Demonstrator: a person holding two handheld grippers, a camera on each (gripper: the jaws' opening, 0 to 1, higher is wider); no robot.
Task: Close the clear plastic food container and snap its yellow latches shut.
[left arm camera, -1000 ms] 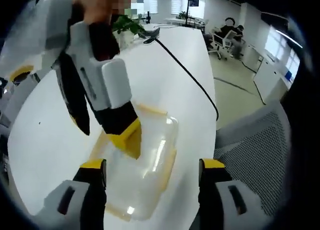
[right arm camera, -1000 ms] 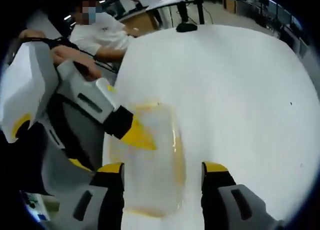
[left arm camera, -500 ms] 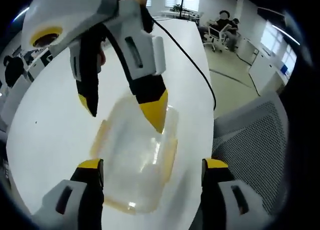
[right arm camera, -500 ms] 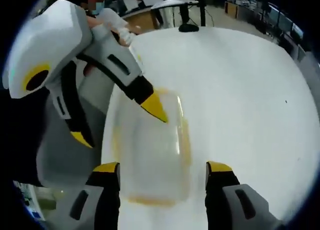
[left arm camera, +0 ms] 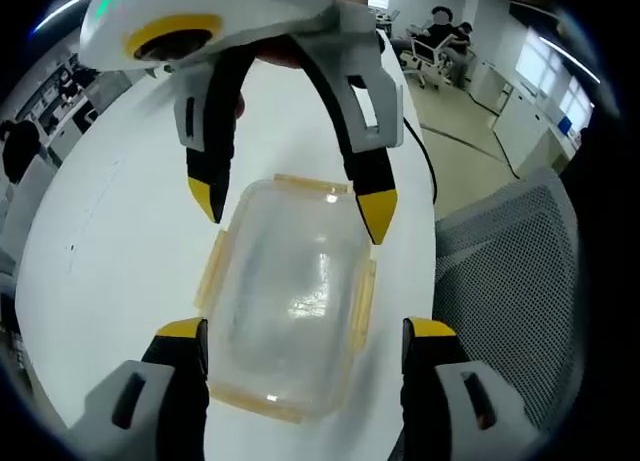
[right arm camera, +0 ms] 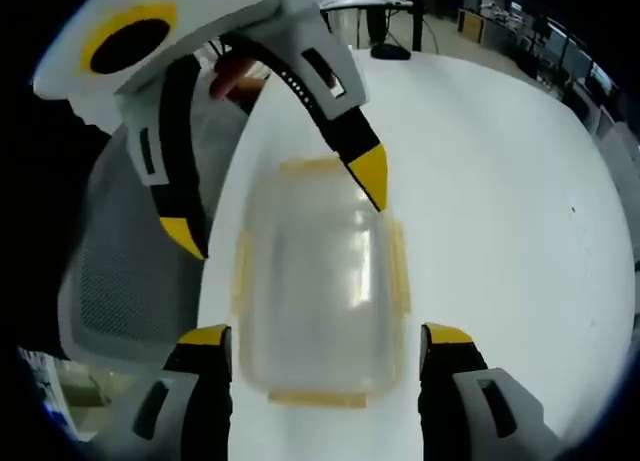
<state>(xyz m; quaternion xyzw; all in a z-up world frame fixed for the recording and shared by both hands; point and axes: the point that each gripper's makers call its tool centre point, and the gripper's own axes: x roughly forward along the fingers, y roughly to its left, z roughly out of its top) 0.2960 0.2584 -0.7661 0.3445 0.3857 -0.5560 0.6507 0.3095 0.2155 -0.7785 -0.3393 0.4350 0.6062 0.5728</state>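
- Grippers: left gripper and right gripper each spread wide, one at either end of the container.
- Container lies on the table, lid on, yellow latches along its sides.
- Chair beside the table.

A white table served as the landmark. Beside its edge stood a grey mesh office chair, its backrest just off the table's rim. A black cable ran across the tabletop toward that same edge. Beyond the table's far end, a person sat in a chair near white cabinets. In the right gripper view, a dark object lay at the far end of the table, with desks behind it.
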